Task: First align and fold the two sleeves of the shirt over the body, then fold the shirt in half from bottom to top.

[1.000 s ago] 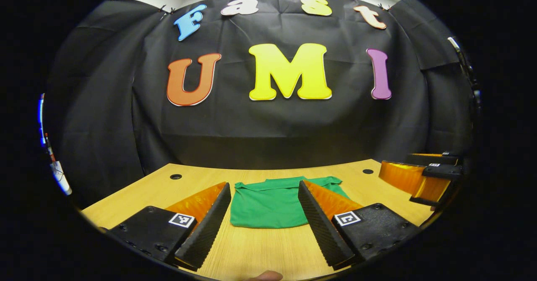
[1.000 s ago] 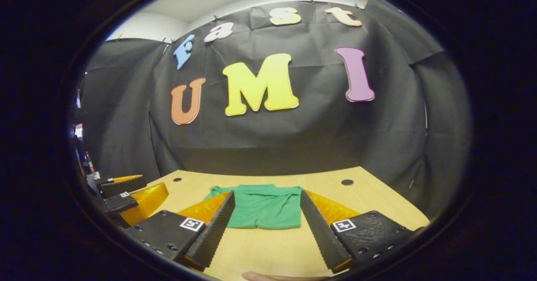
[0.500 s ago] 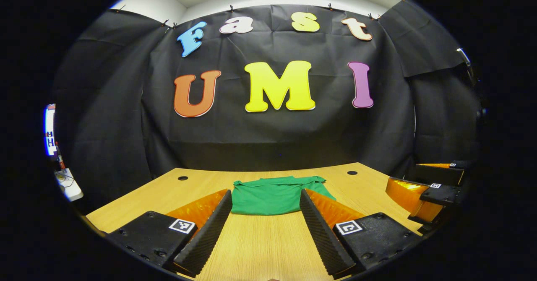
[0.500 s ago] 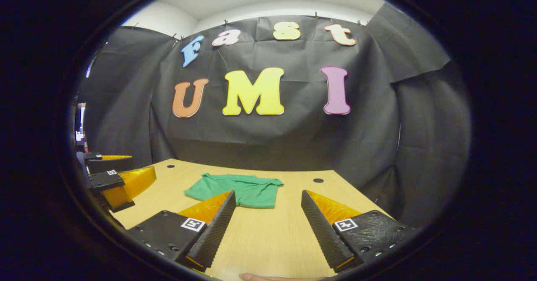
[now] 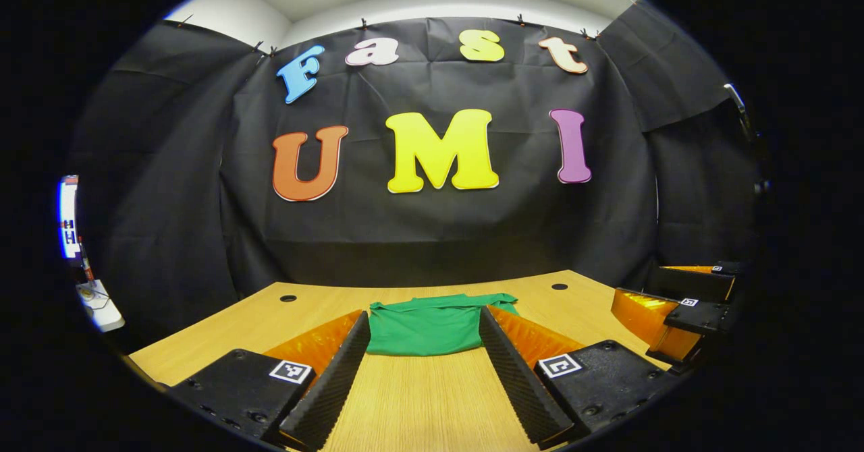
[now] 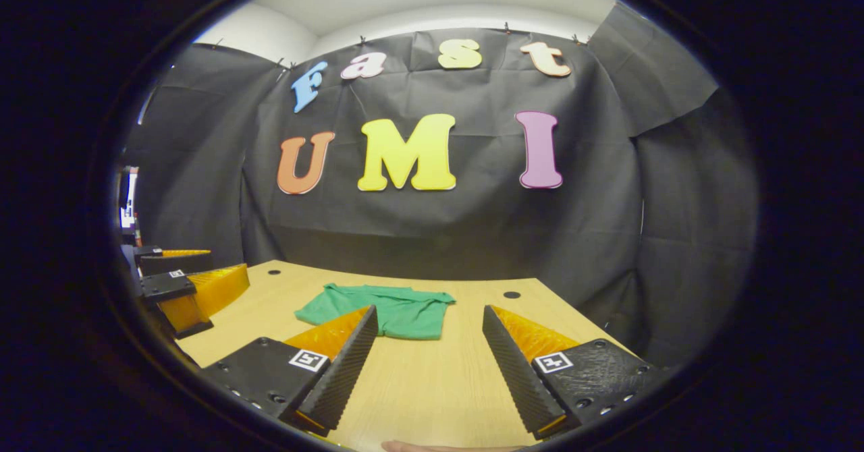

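A green shirt lies folded into a compact rectangle on the wooden table, with its neck edge on the far side. My left gripper is open, held back from the shirt's near edge with nothing between its fingers. In the right gripper view the shirt sits ahead and to the left. My right gripper is open and holds nothing. In the left gripper view, the right gripper hovers at the table's right side. In the right gripper view, the left gripper is at the far left.
Two round cable holes sit near the table's far corners. The black cloth wall rises just behind the far edge. A fingertip shows at the bottom of the right gripper view.
Both grippers have drawn back from the shirt, which now looks smaller and farther. The right gripper has also swung right, so the shirt sits left of its fingers.
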Demonstrator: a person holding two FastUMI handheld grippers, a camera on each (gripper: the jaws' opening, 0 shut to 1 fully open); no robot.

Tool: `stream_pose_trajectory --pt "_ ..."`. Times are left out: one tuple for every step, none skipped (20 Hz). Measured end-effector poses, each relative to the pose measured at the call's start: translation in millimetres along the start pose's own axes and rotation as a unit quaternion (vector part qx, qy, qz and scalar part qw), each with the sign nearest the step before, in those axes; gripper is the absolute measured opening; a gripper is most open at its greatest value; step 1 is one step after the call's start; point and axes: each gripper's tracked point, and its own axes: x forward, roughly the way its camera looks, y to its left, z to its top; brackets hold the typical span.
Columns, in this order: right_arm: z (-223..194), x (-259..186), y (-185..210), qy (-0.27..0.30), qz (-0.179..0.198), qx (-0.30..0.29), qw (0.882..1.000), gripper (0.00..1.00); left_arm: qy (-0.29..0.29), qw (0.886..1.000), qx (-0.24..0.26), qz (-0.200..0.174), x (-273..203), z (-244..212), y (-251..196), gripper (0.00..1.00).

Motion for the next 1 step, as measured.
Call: stream_pose_trajectory --pt "-0.9 0.3 0.8 0.002 0.001 -0.001 1.000 0.94 0.006 1.000 -0.005 0.002 1.8 -3.8 2.0 1.00"
